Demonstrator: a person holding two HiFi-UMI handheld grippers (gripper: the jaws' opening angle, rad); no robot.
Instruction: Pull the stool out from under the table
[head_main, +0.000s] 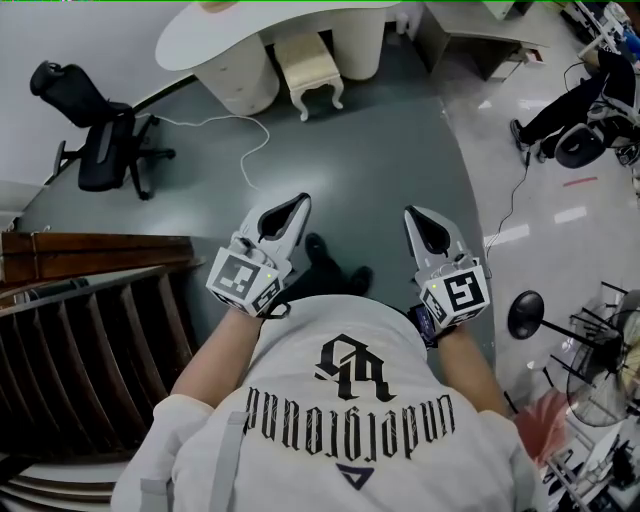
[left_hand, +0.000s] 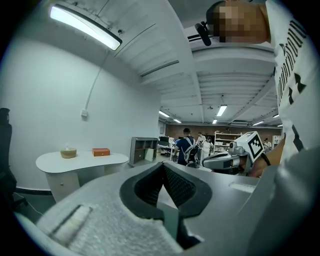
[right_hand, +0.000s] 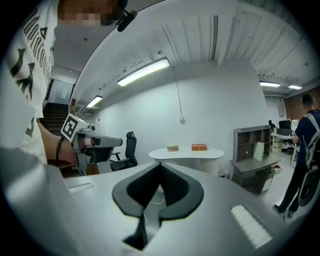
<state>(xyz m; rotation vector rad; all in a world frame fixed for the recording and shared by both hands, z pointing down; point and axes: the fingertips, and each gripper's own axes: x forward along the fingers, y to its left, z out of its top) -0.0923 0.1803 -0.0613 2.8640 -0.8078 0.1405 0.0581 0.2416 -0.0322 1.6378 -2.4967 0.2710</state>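
Head view shows you standing on the grey-green floor (head_main: 390, 140), well apart from the cream-coloured stool with curved legs (head_main: 308, 68). It sits partly under the white, curved tabletop (head_main: 200, 35) at the top of the frame, its seat and front legs poking out towards you. Your left hand-held gripper (head_main: 298, 200) and right hand-held gripper (head_main: 412, 213) point forward side by side in front of your chest. Both have their jaws closed together with nothing between them, as each gripper view confirms. A black office chair (head_main: 100, 130) stands to the left of the tabletop, and a white cable (head_main: 250, 140) trails across the floor beside it.
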